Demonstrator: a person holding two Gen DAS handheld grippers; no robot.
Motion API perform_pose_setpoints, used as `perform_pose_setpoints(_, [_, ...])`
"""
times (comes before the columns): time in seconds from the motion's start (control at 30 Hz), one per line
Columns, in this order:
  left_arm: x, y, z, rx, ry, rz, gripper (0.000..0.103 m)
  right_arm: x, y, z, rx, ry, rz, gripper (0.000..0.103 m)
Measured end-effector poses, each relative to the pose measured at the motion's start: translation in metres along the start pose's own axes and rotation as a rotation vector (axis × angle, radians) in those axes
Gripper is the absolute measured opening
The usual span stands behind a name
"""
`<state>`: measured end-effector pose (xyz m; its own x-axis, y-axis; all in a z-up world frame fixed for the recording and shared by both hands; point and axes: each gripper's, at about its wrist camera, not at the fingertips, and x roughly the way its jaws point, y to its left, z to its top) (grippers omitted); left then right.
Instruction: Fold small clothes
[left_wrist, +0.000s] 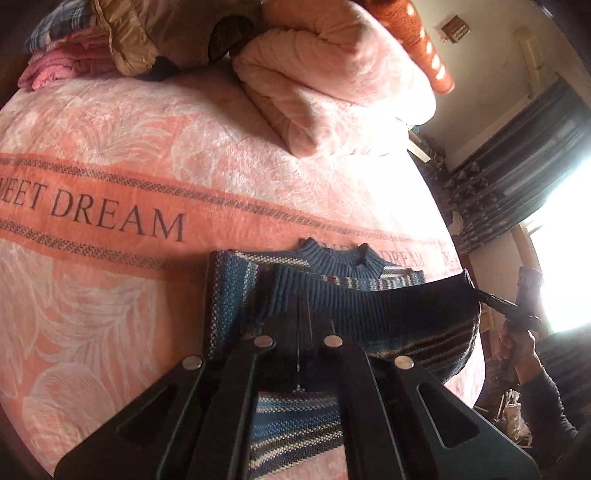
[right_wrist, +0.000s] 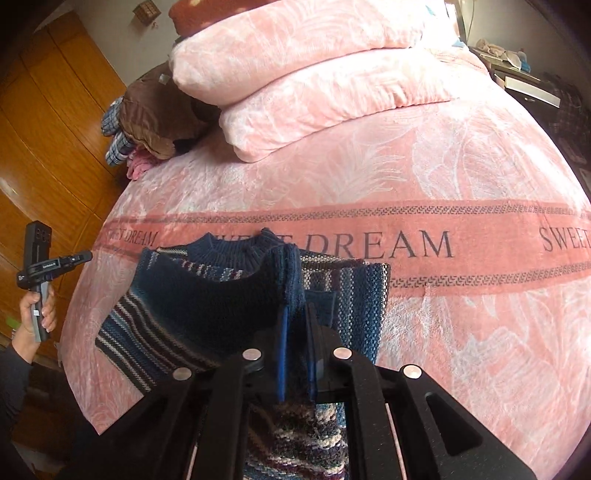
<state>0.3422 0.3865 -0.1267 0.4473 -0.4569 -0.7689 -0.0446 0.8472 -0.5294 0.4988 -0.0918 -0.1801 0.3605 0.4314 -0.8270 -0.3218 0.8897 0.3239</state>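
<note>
A small blue striped knit sweater (left_wrist: 369, 310) (right_wrist: 207, 306) lies on the pink "SWEET DREAM" blanket (left_wrist: 110, 155) (right_wrist: 461, 166), collar (left_wrist: 332, 258) away from me. Its ribbed hem is lifted and carried over the body toward the collar. My left gripper (left_wrist: 303, 325) is shut on the hem's left part. My right gripper (right_wrist: 295, 325) is shut on the hem's other end, ribbed fabric pinched between its blue pads (right_wrist: 282, 339). The right gripper (left_wrist: 487, 295) also shows in the left wrist view, held by a hand. At the left edge of the right wrist view is the left gripper (right_wrist: 86, 257).
A folded pink quilt (left_wrist: 332, 85) (right_wrist: 314, 81) and a pile of clothes (left_wrist: 129, 40) (right_wrist: 155, 122) sit at the bed's far end. A wooden wardrobe (right_wrist: 55, 129) stands to the left of the bed. Dark curtains (left_wrist: 517, 177) and a bright window (left_wrist: 569, 258) are on the right.
</note>
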Motion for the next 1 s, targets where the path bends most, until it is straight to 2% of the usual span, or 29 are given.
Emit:
perform_pose_setpoints(0.1, [0.031, 0.011, 0.000, -0.014, 0.052, 0.014, 0.005, 0.025, -0.011, -0.003, 0.015, 0.056, -0.019, 0.008])
perform_pose_setpoints(0.17, [0.057, 0.014, -0.003, -0.005, 0.126, 0.019, 0.019, 0.038, -0.022, -0.006, 0.032, 0.088, -0.033, 0.008])
perform_pose_setpoints(0.2, [0.069, 0.013, -0.005, 0.012, 0.160, 0.039, 0.021, 0.043, -0.028, -0.008, 0.050, 0.100, -0.034, 0.008])
perform_pose_setpoints(0.27, [0.090, 0.010, -0.009, 0.053, 0.213, 0.064, 0.033, 0.051, -0.041, -0.012, 0.087, 0.126, -0.012, 0.013])
perform_pose_setpoints(0.3, [0.098, 0.010, -0.010, 0.064, 0.227, 0.075, 0.039, 0.053, -0.045, -0.013, 0.100, 0.129, -0.006, 0.017])
perform_pose_setpoints(0.33, [0.105, 0.010, -0.009, 0.070, 0.235, 0.086, 0.052, 0.054, -0.050, -0.013, 0.116, 0.132, 0.009, 0.022])
perform_pose_setpoints(0.37, [0.110, 0.011, -0.007, 0.068, 0.231, 0.088, 0.058, 0.055, -0.055, -0.013, 0.132, 0.134, 0.025, 0.030])
perform_pose_setpoints(0.47, [0.120, 0.013, -0.001, 0.062, 0.226, 0.087, 0.066, 0.055, -0.065, -0.011, 0.152, 0.130, 0.033, 0.031])
perform_pose_setpoints(0.6, [0.131, 0.012, 0.003, 0.055, 0.245, 0.075, 0.065, 0.061, -0.069, -0.011, 0.144, 0.148, 0.038, 0.031])
perform_pose_setpoints(0.67, [0.132, 0.006, 0.001, 0.072, 0.250, 0.070, 0.058, 0.067, -0.067, -0.012, 0.125, 0.159, 0.046, 0.031])
perform_pose_setpoints(0.7, [0.134, 0.003, 0.000, 0.083, 0.259, 0.070, 0.051, 0.072, -0.065, -0.012, 0.116, 0.170, 0.039, 0.032])
perform_pose_setpoints(0.73, [0.136, 0.001, -0.002, 0.098, 0.271, 0.075, 0.026, 0.076, -0.062, -0.013, 0.104, 0.183, 0.033, 0.032])
perform_pose_setpoints(0.83, [0.136, -0.007, -0.006, 0.133, 0.265, 0.106, 0.008, 0.084, -0.051, -0.016, 0.053, 0.212, 0.002, 0.027])
perform_pose_setpoints(0.87, [0.133, -0.009, -0.007, 0.137, 0.251, 0.105, 0.007, 0.083, -0.047, -0.017, 0.028, 0.210, -0.022, 0.015])
perform_pose_setpoints(1.0, [0.108, -0.020, -0.004, 0.150, 0.161, 0.072, 0.006, 0.066, -0.035, -0.016, -0.025, 0.159, -0.048, 0.010])
